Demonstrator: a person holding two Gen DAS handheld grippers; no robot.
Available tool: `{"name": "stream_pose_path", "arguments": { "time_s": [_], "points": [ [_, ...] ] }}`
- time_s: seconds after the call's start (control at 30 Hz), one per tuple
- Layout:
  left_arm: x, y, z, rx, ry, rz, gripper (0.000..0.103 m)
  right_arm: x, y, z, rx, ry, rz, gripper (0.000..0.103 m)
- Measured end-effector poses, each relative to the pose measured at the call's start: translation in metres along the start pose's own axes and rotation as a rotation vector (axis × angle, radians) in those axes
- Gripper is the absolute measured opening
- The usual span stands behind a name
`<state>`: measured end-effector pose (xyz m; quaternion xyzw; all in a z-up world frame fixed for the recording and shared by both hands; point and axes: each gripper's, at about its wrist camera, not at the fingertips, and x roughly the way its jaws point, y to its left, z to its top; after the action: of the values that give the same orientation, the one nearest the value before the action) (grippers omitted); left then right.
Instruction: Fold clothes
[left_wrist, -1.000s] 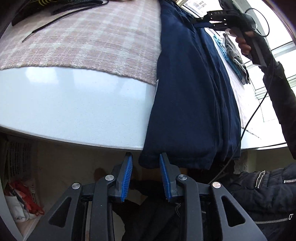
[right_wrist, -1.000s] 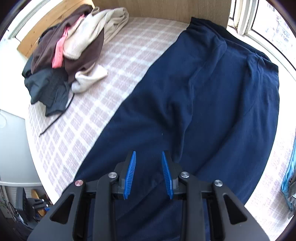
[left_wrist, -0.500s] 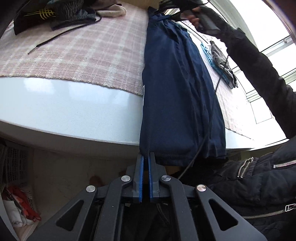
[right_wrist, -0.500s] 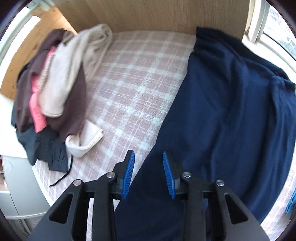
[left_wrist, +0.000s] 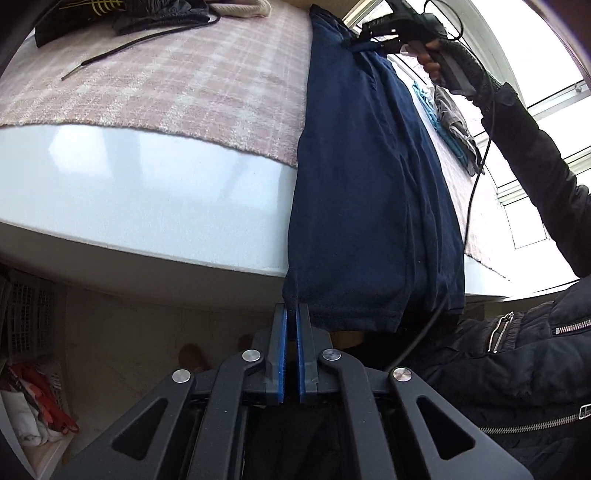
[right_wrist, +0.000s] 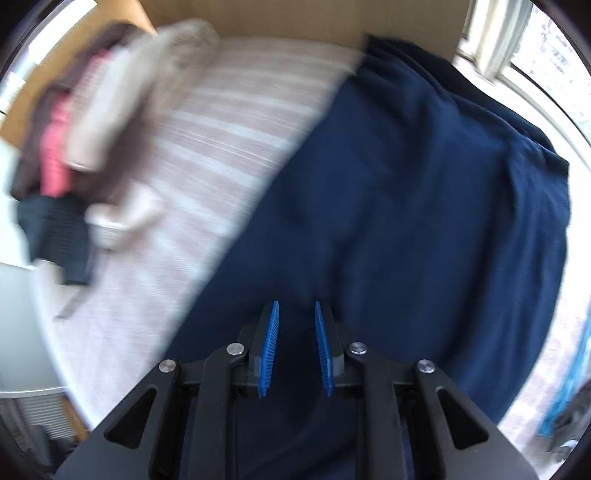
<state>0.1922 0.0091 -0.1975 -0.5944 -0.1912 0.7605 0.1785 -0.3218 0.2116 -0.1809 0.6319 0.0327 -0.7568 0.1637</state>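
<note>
A pink plaid cover (left_wrist: 192, 70) lies over a white table (left_wrist: 140, 199). A black cord (left_wrist: 140, 40) trails across the cover. Below the table's left end sit a grey crate (left_wrist: 27, 317) and red-and-white items (left_wrist: 33, 406).

Daylight from my window (left_wrist: 546, 122) glares white, my right view is motion-blurred, and both fisheye edges curve darkly.
</note>
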Motion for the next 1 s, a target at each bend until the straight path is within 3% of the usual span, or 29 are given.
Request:
{"name": "stream_pose_path", "arguments": {
  "time_s": [0.07,0.13,0.23,0.27,0.33,0.4,0.43,0.5,0.57,0.63,0.77,0.87,1.0],
  "points": [
    [0.0,0.0,-0.002,0.0,0.005,-0.004,0.004,-0.002,-0.009,0.001,0.01,-0.018,-0.069,0.011],
    [0.0,-0.001,-0.002,-0.001,0.007,0.001,0.004,-0.018,-0.006,-0.003,0.005,-0.09,-0.107,0.016],
    [0.001,0.0,0.0,-0.002,0.019,0.007,0.004,-0.025,0.013,-0.02,-0.058,-0.078,0.001,0.016],
    [0.003,-0.001,0.002,0.005,0.025,0.013,0.004,-0.033,0.019,-0.031,-0.065,-0.097,0.007,0.016],
    [0.005,-0.005,0.003,0.03,0.036,0.026,0.004,-0.06,0.024,-0.06,-0.052,-0.146,0.109,0.017],
    [0.007,-0.008,0.005,0.061,0.049,0.03,0.004,-0.089,0.025,-0.104,-0.022,-0.179,0.255,0.023],
    [0.01,-0.008,0.005,0.074,0.061,0.023,0.004,-0.103,0.024,-0.132,-0.001,-0.197,0.299,0.031],
    [0.013,-0.01,0.004,0.109,0.089,0.002,0.005,-0.131,0.024,-0.192,0.04,-0.227,0.357,0.035],
    [0.013,-0.009,0.001,0.154,0.121,-0.024,0.005,-0.151,0.039,-0.252,0.09,-0.235,0.309,0.035],
    [0.009,-0.003,-0.003,0.19,0.162,-0.023,0.005,-0.164,0.044,-0.32,0.155,-0.235,0.205,0.035],
    [-0.009,0.014,0.005,0.211,0.176,-0.074,0.005,-0.15,0.052,-0.428,0.384,-0.202,0.126,0.035],
    [-0.011,0.011,0.016,0.259,0.182,-0.09,0.005,-0.124,0.056,-0.475,0.539,-0.189,0.049,0.035],
    [-0.008,0.004,0.023,0.325,0.214,-0.094,0.005,-0.108,0.068,-0.491,0.621,-0.205,0.032,0.035]
  ]
}}
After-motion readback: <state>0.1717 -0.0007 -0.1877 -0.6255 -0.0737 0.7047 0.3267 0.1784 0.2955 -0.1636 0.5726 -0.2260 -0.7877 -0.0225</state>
